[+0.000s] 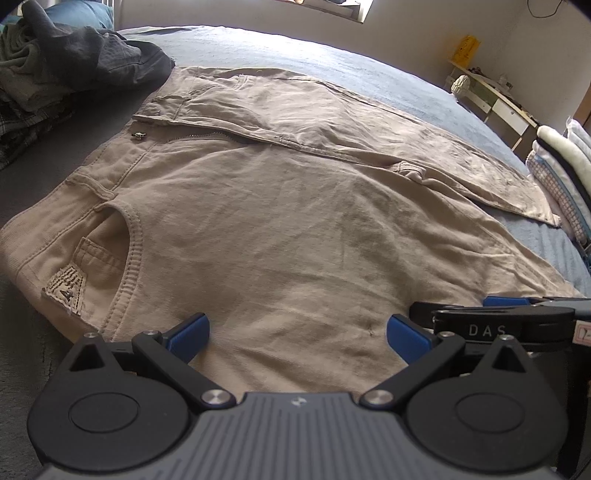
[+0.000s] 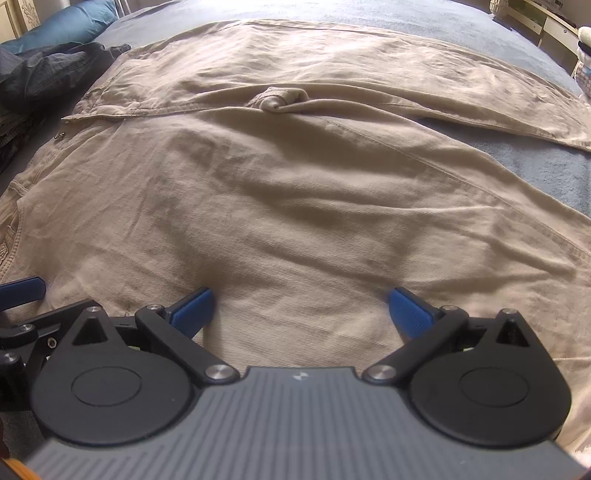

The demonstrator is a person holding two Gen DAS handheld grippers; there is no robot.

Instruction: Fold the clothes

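Observation:
Beige trousers (image 1: 280,206) lie spread on the blue-grey bed, waistband to the left, both legs running right. My left gripper (image 1: 297,334) hovers open over the near leg by the front pocket, nothing between its blue pads. My right gripper (image 2: 301,308) is open too, low over the same leg (image 2: 295,192) further right, with bare cloth between its fingers. The right gripper's black frame (image 1: 517,321) shows beside the left one's right finger. A blue fingertip (image 2: 22,290) of the left gripper peeks in at the left edge of the right wrist view.
A heap of dark and grey clothes (image 1: 66,62) sits at the bed's far left, with a blue pillow (image 2: 62,24) behind. Folded white and checked laundry (image 1: 561,173) is stacked at the right edge. A white desk (image 1: 495,96) stands by the wall beyond the bed (image 1: 332,59).

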